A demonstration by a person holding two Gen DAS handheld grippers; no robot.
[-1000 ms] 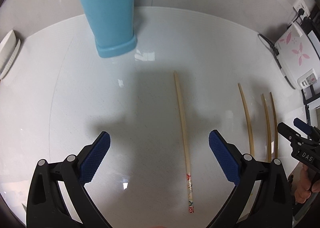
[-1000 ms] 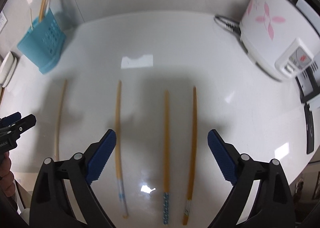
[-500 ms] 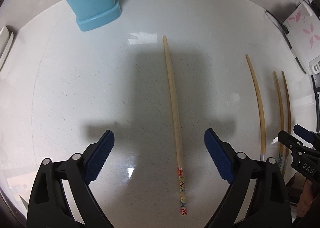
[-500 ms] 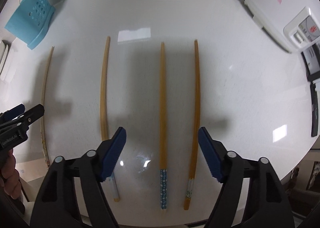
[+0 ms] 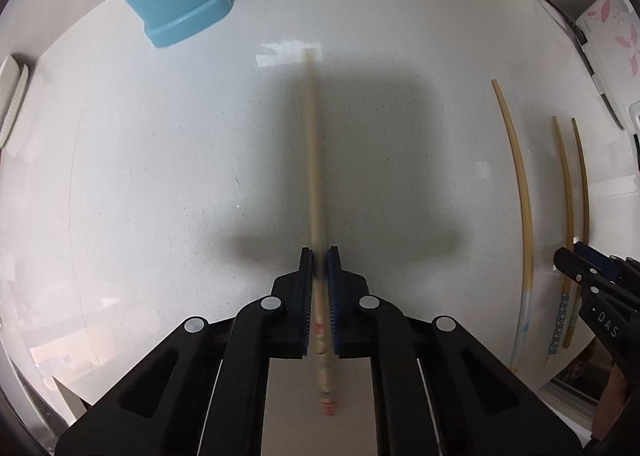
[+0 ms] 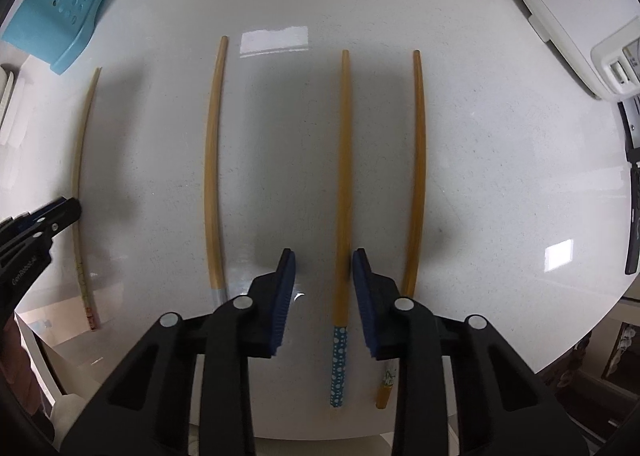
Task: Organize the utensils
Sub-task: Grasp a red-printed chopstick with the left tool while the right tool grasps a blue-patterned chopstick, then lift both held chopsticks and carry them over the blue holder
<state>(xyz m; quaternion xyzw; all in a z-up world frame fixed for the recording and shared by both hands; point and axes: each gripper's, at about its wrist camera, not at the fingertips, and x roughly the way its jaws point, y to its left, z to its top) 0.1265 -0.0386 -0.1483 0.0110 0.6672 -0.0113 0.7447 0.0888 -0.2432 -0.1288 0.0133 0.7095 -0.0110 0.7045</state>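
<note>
Flanking the blue-dotted chopstick (image 6: 342, 191), two chopsticks (image 6: 212, 175) lie near.

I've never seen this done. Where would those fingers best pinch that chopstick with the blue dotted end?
Probably on the plain shaft just above the dotted handle of the blue-dotted chopstick, coming straight down. It lies flat and lengthwise between the right gripper's open fingers, with table gaps either side.
</note>
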